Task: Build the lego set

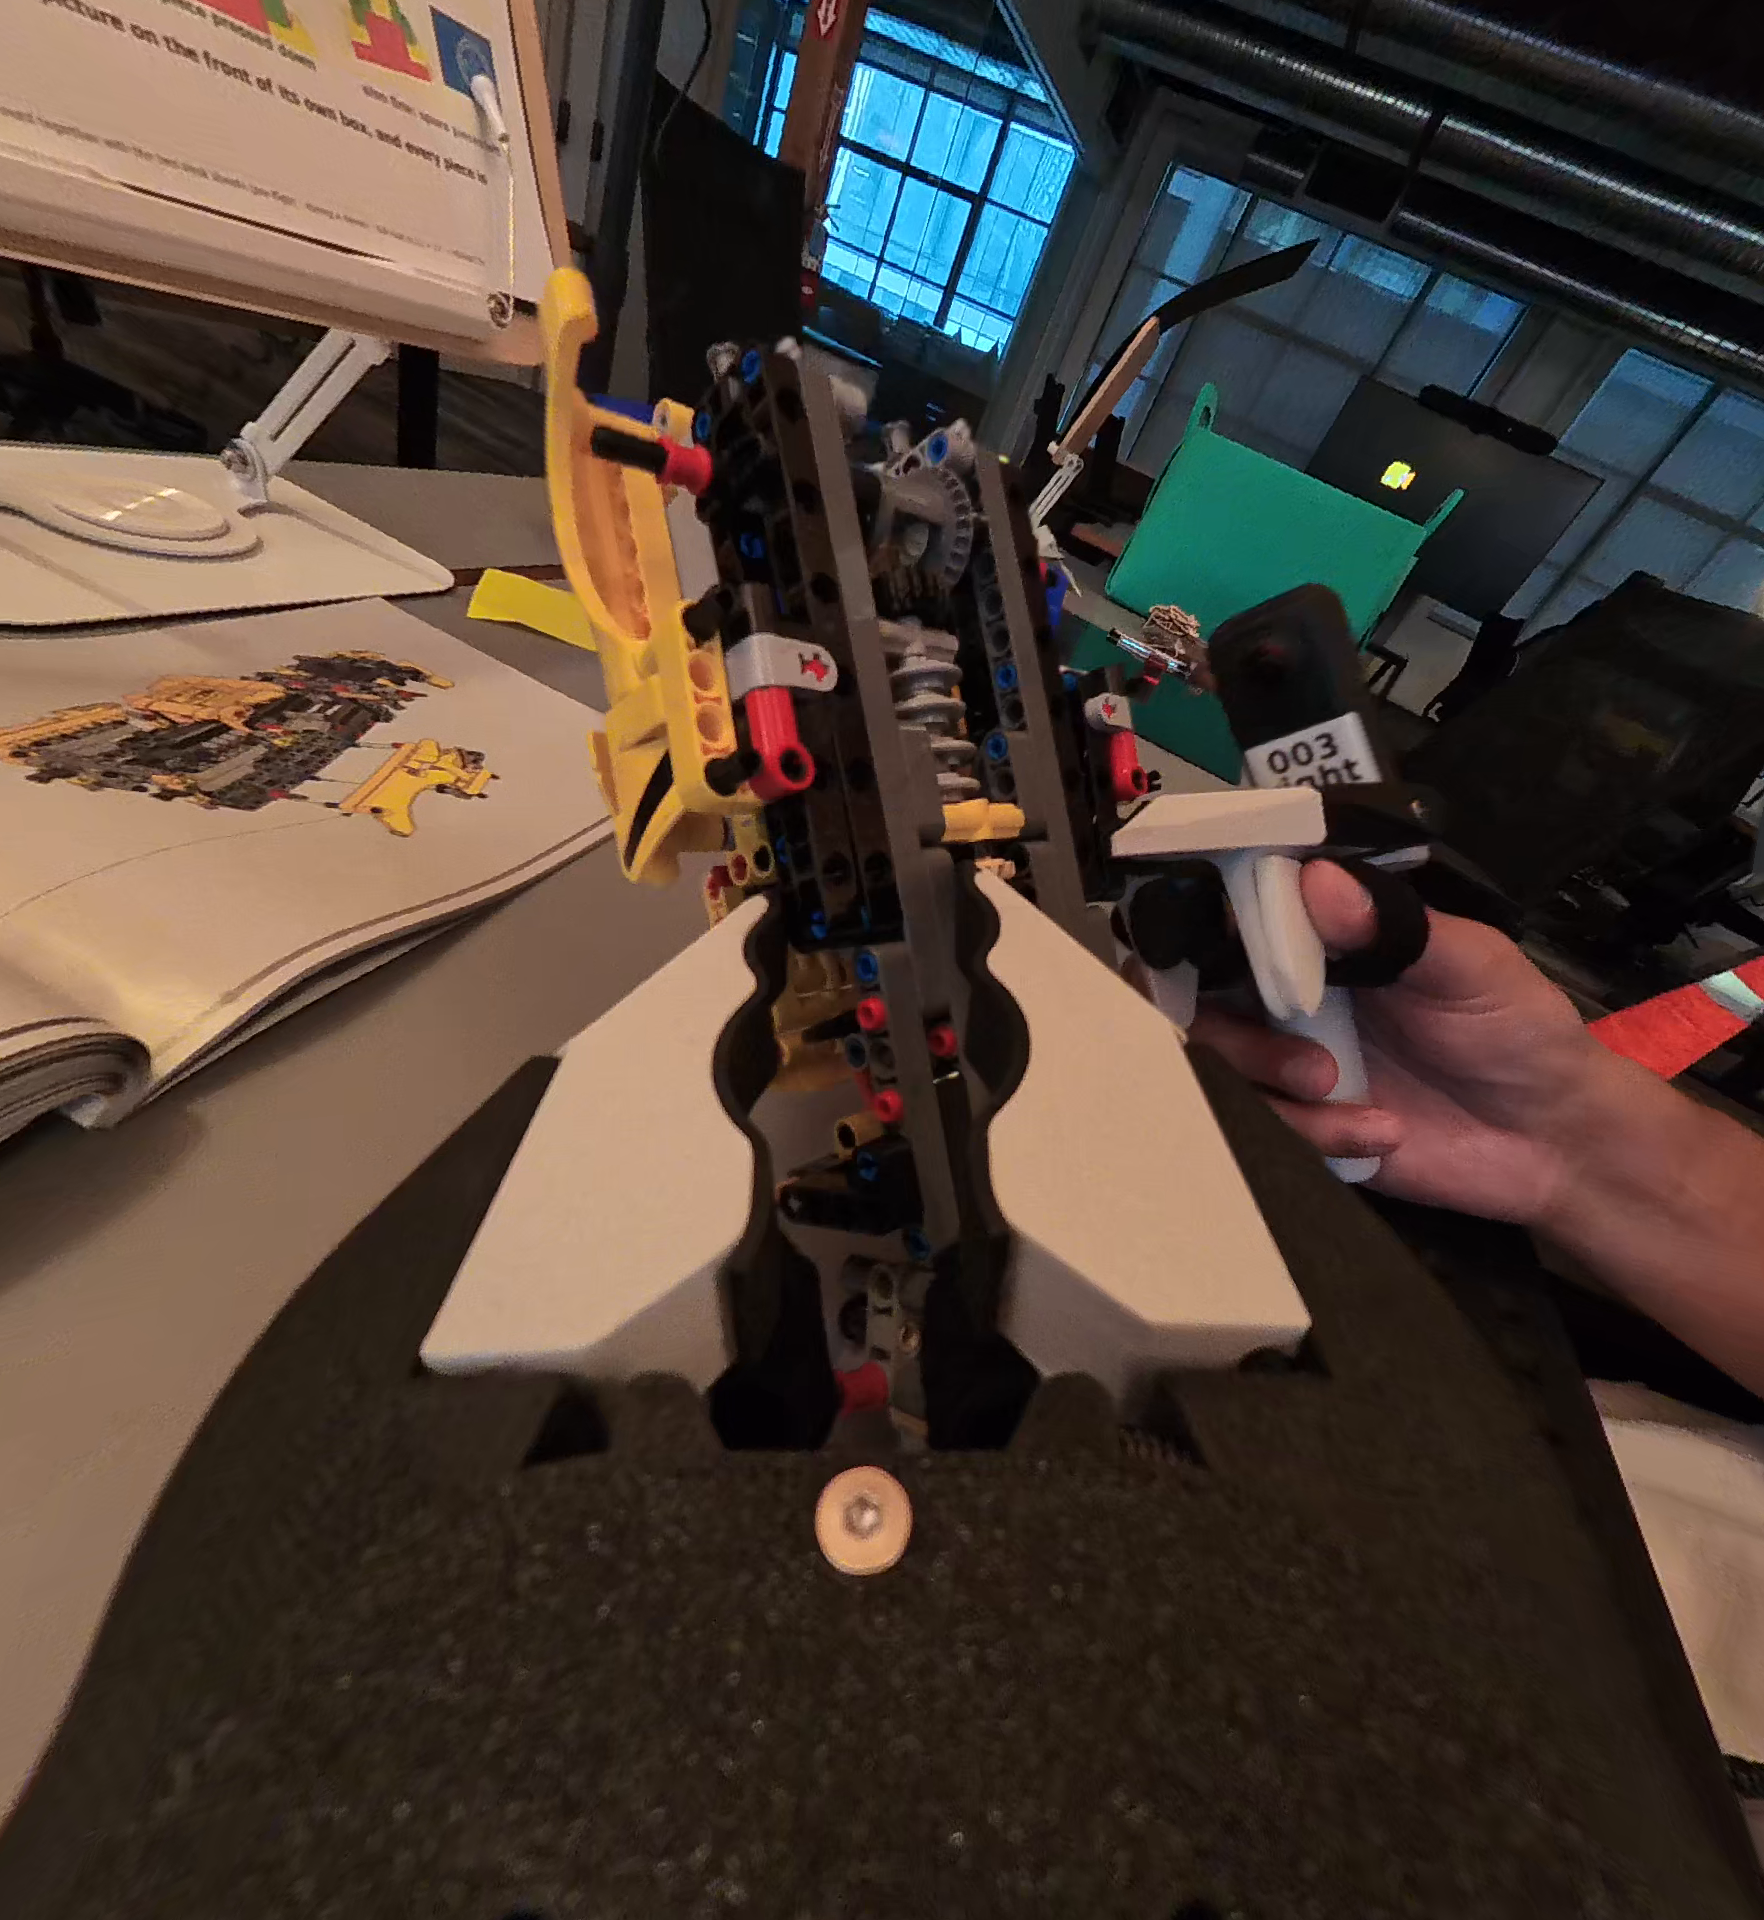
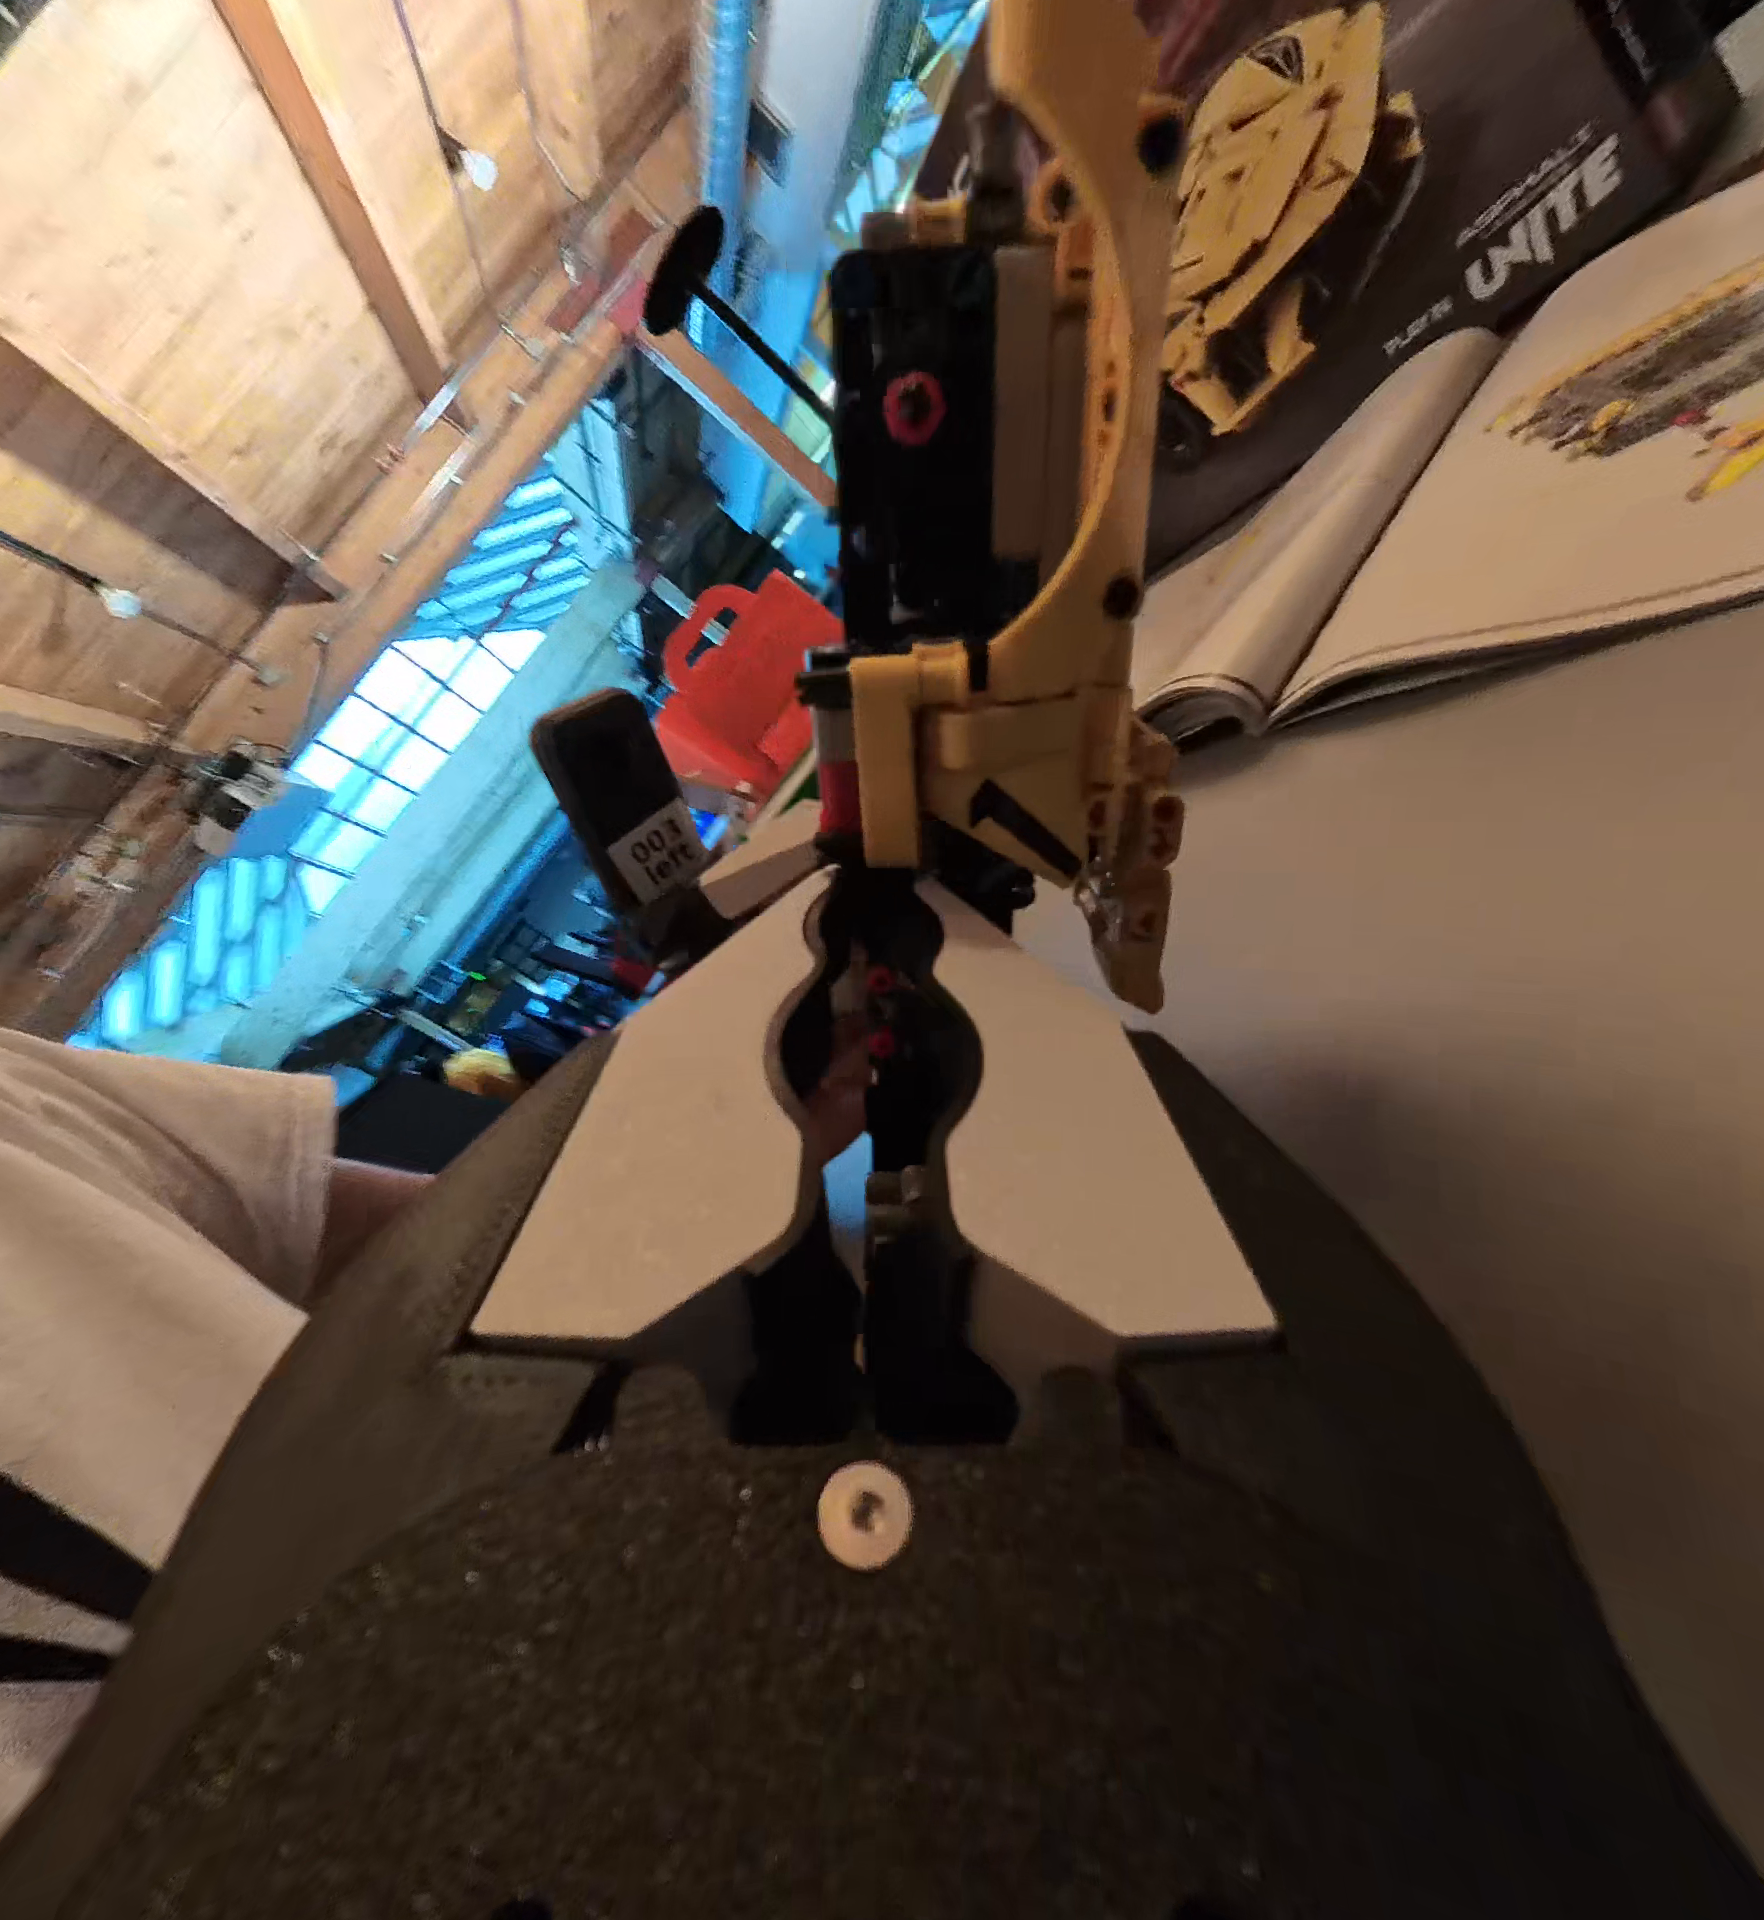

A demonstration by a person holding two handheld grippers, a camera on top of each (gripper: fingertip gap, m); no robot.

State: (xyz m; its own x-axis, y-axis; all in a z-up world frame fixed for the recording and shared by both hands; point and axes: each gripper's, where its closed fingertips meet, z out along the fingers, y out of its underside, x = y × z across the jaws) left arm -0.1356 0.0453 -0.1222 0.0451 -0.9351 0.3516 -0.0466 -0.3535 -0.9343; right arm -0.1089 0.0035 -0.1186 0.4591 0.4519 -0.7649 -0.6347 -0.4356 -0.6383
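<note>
The lego model (image 1: 836,727) is a long, half-built chassis of dark grey beams studded with blue, red and black pins, with a grey gear and a ribbed spring down its middle and a curved yellow arch panel (image 1: 608,582) on one flank. It is held off the desk, gripped from two ends. My left tool (image 1: 873,914) is closed on one end of the frame, the white fingers (image 1: 639,1143) pressing the beams from both sides. My right tool (image 2: 873,904) is likewise clamped on the model, its fingers tight on a black section just below the yellow panel. In each wrist view the model's long axis runs straight away from the camera, along the fingers.

Below it lies the grey desk (image 1: 234,1299), with the open instruction book (image 1: 213,831) near its far left edge and a white stand (image 1: 182,520) behind that. Beyond are big paned windows (image 1: 940,208) and a green bin (image 1: 1262,561).
</note>
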